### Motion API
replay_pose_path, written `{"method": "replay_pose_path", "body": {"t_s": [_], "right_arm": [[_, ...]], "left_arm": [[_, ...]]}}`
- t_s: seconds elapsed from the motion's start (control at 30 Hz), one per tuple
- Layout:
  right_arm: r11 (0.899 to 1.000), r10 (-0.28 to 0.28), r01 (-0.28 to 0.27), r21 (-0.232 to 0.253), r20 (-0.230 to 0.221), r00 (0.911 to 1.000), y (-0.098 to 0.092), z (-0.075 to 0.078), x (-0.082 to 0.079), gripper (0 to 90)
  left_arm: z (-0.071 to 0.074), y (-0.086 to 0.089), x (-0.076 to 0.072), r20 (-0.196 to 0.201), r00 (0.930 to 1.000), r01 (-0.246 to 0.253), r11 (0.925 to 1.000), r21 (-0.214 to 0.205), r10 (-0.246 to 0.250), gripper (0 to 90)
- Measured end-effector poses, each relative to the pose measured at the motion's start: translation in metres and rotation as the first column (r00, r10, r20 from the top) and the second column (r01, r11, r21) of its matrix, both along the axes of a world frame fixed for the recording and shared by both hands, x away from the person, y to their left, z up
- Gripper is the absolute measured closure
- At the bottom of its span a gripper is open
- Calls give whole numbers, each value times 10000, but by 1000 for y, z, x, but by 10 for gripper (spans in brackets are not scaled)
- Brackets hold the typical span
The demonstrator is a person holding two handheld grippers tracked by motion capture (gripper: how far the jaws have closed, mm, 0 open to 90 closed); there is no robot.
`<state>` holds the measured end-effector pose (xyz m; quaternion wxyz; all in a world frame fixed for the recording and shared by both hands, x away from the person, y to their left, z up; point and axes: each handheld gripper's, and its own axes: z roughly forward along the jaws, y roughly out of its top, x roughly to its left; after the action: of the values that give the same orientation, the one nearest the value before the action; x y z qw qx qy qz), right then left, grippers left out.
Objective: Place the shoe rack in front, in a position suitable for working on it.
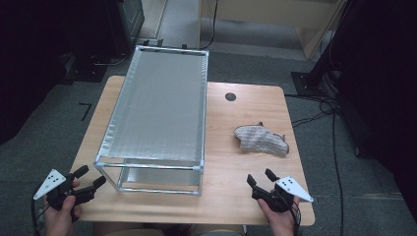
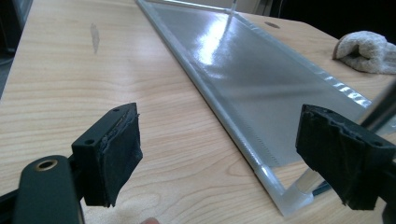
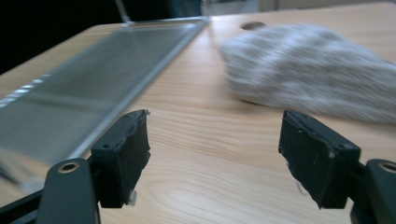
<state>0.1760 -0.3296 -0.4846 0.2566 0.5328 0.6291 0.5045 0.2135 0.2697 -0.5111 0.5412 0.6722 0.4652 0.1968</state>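
With its jaws spread wide and empty, the right tool [image 1: 262, 179] faces the grey knitted cloth [image 1: 260, 139] lying near it on the worktop [image 1: 236, 196]; soft and light, its bunched near edge looks best to pinch.

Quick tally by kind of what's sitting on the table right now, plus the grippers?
Clear box: 1
Grey knitted sock: 1
Grippers: 2, the left gripper and the right gripper, both open and holding nothing
Total: 4, all on or over the wooden table
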Motion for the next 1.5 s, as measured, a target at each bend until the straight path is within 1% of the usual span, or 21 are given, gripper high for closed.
{"method": "replay_pose_path", "body": {"t_s": [0.13,0.2,0.23,0.27,0.33,0.4,0.43,0.5,0.57,0.6,0.73,0.9,0.93,1.03,1.07,1.1,1.13,1.23,1.27,1.4,1.5], "right_arm": [[9973,733,-731,-79,298,9969,18,6,-2,262],[9880,1545,-1544,-48,471,9869,36,10,-5,271],[9880,1545,-1544,-48,471,9869,36,10,-5,271],[9751,2219,-2213,-166,553,9735,50,12,-8,277],[9696,2446,-2437,-222,619,9676,55,12,-8,282],[9493,3132,-3107,-485,586,9479,73,11,-10,282],[9460,3231,-3208,-463,572,9446,77,10,-10,283],[9329,3593,-3570,-472,559,9315,87,9,-11,288],[9300,3666,-3644,-476,528,9289,90,9,-11,293],[9191,3929,-3903,-539,493,9183,99,7,-10,304],[9137,4056,-4031,-517,509,9126,111,6,-9,339],[9063,4215,-4193,-525,437,9058,123,3,-9,403],[9024,4283,-4253,-687,359,9029,128,1,-9,486],[9193,3847,-3795,-1048,350,9224,133,0,-9,623],[9255,3706,-3667,-946,266,9284,133,-2,-7,661],[9255,3706,-3667,-946,266,9284,133,-2,-7,661],[9313,3579,-3557,-783,160,9336,132,-4,-3,752],[9321,3554,-3532,-807,155,9346,131,-5,-2,797],[9388,3337,-3310,-950,135,9426,129,-4,-2,805],[9507,3008,-2987,-829,136,9536,117,-5,-1,803],[9583,2746,-2721,-877,183,9614,110,-5,2,803]], "left_arm": [[2,0,-6,308,9991,275,9996,23,-276,140],[6,-2,-13,587,9969,518,9986,120,-524,140],[6,-2,-13,587,9969,518,9986,120,-524,140],[8,-3,-19,727,9951,670,9977,65,-672,140],[10,-4,-23,741,9945,749,9972,-6,-747,140],[14,-4,-27,720,9918,1106,9912,-733,-1054,147],[19,-6,-32,885,9888,1295,9855,-1095,-1201,149],[21,-9,-34,956,9872,1375,9849,-1054,-1276,170],[22,-15,-37,1035,9839,1548,9844,-836,-1459,173],[22,-21,-39,1035,9818,1665,9841,-626,-1595,173],[21,-32,-40,964,9790,1845,9818,-453,-1796,209],[19,-40,-39,859,9813,1734,9848,-94,-1720,267],[18,-44,-37,761,9844,1583,9873,115,-1587,319],[15,-47,-33,574,9902,1263,9918,218,-1273,443],[14,-48,-32,556,9895,1323,9910,197,-1332,482],[14,-48,-32,556,9895,1323,9910,197,-1332,519],[13,-51,-31,627,9904,1205,9919,390,-1228,548],[13,-52,-28,587,9914,1143,9923,469,-1170,641],[12,-53,-27,558,9887,1358,9891,570,-1390,736],[11,-60,-29,724,9816,1689,9801,1047,-1769,789],[10,-71,-33,817,9758,1930,9745,1147,-2028,792]]}}
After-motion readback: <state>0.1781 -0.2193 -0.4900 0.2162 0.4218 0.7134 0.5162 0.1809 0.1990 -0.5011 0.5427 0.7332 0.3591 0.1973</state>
